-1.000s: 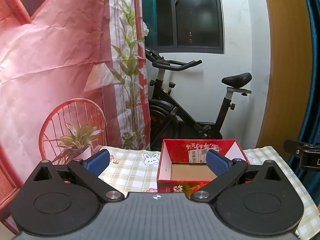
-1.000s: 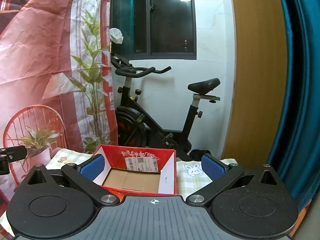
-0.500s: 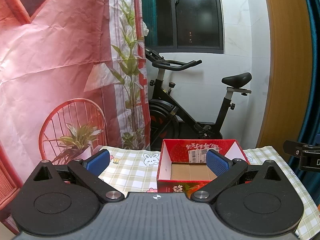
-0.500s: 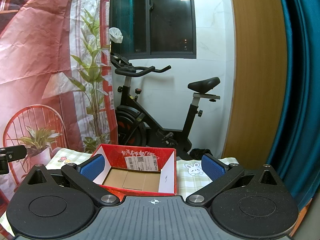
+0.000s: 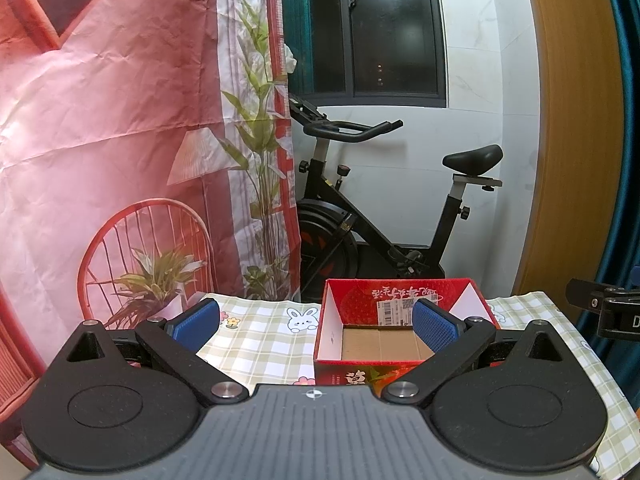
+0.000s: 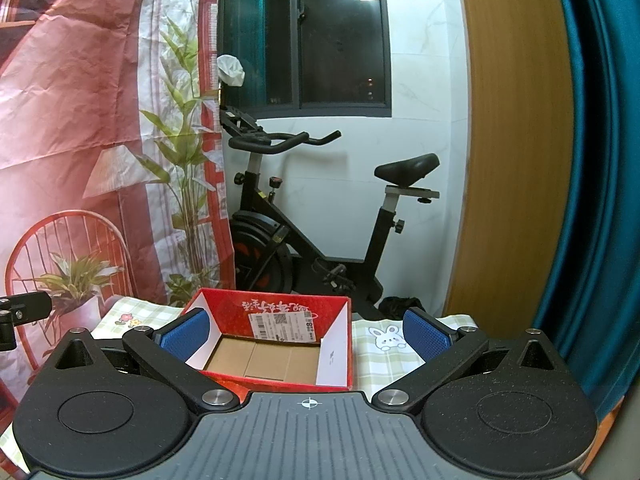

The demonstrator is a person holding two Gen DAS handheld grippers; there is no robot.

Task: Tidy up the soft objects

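Both hand-held grippers are hovering above a table, each with its blue-padded fingers spread wide and nothing between them. From the left wrist view, the left gripper (image 5: 316, 322) is pointing out over a green-and-white checked tablecloth (image 5: 264, 340) printed with rabbits and flowers, and its right-hand pad (image 5: 434, 326) is overlapping the near right corner of a red cardboard box (image 5: 348, 300) that is sitting on the cloth. That box is lying open at the top, showing a bare brown cardboard floor, white inner side walls and a shipping label on its far inner wall; no soft object is showing in either view. At the right edge of this view, a black part of the right gripper is jutting in. From the right wrist view, the right gripper (image 6: 306, 334) is facing the same red cardboard box (image 6: 276, 310), which is sitting slightly left of centre between the pads, with the left-hand pad (image 6: 186, 334) covering its near left corner. Behind the table, a black exercise bike (image 6: 320, 216) is standing against a white wall beneath a dark window, and a red printed backdrop (image 5: 100, 100) with plants and a chair is hanging to the left.
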